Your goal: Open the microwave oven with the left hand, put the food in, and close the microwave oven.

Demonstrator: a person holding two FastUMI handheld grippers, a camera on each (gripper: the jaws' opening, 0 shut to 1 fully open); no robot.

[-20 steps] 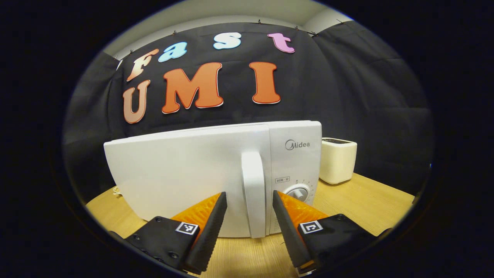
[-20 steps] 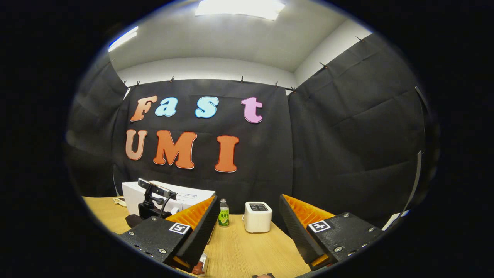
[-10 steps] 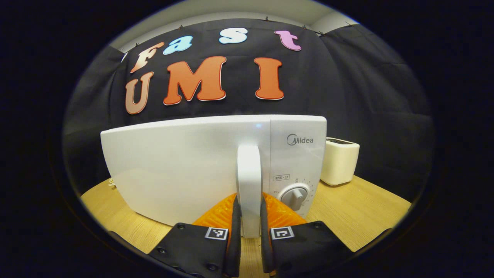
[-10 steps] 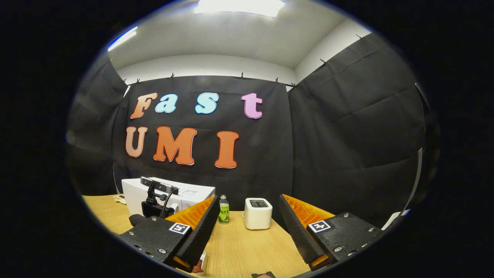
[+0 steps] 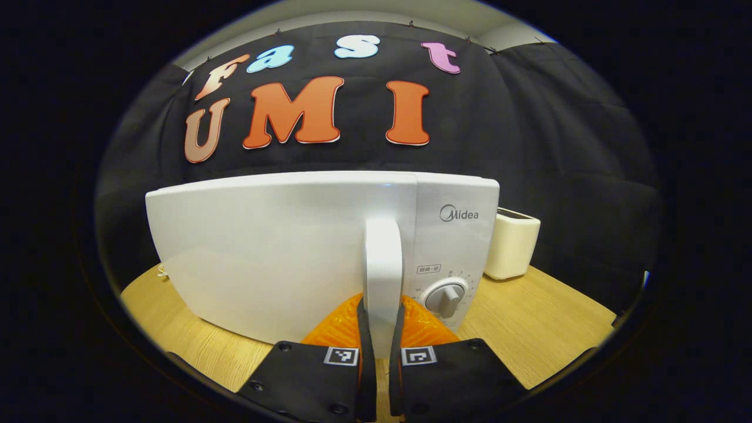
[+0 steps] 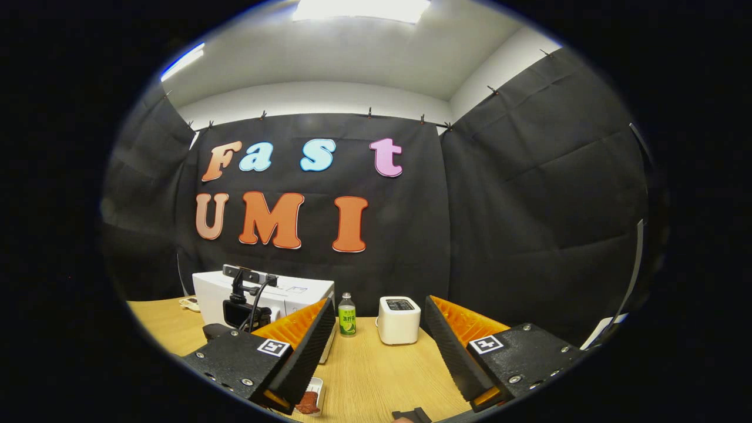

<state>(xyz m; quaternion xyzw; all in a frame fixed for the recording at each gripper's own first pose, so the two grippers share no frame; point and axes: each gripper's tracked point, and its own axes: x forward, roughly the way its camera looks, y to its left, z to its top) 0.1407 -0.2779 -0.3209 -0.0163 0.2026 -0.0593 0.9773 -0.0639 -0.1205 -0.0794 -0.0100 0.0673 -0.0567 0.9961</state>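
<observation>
The white microwave (image 5: pixel 264 247) stands on the wooden table, its door facing me in the left gripper view. My left gripper (image 5: pixel 380 314) is shut on the door's upright white handle (image 5: pixel 382 264), one finger pressing on each side. The door looks flush with the body. In the right gripper view the microwave (image 6: pixel 294 292) sits at the left, and the left gripper's camera rig (image 6: pixel 244 305) is in front of it. My right gripper (image 6: pixel 379 329) hangs open over the table, holding nothing. A small white tray of reddish-brown food (image 6: pixel 308 402) lies below its left finger.
A white toaster (image 5: pixel 512 244) stands right of the microwave; in the right gripper view it (image 6: pixel 399 320) has a green bottle (image 6: pixel 347 314) beside it. The microwave's dial (image 5: pixel 445 298) sits right of the handle. A dark object (image 6: pixel 411 415) lies at the table's near edge.
My left gripper went from open around the handle to shut on it and has pushed in a little. The right gripper stayed open and shifted slightly, so the food tray shows more.
</observation>
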